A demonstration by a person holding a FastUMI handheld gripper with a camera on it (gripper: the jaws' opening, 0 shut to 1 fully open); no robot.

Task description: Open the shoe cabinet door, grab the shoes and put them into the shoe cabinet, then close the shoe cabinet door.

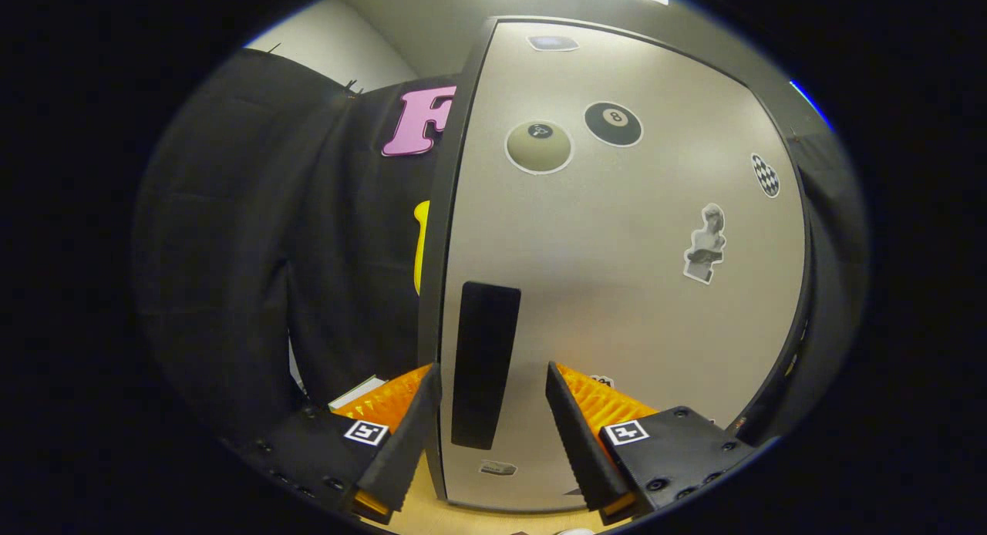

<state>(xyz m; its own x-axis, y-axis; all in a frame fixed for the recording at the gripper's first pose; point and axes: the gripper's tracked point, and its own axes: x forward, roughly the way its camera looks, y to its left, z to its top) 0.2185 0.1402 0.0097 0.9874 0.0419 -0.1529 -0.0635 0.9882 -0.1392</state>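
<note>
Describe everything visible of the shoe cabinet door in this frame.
The shoe cabinet door is a pale grey, matte panel with a dark frame, standing upright just ahead of the claw. A dark vertical handle recess sits near its left edge, between the open fingers. Stickers dot the face: two billiard balls, a checkered oval, a bust figure. Whether it is fully shut cannot be told; nothing visibly touches it.

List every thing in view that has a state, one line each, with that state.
shoe cabinet door: facing the camera with its left edge toward the fingers; whether it is fully shut or ajar cannot be told.
door handle: dark vertical strip near the door's left edge, standing between the fingers, not gripped.
gripper: open, fingers spread either side of the handle, apart from it.
stickers: stuck flat on the door face.
</note>
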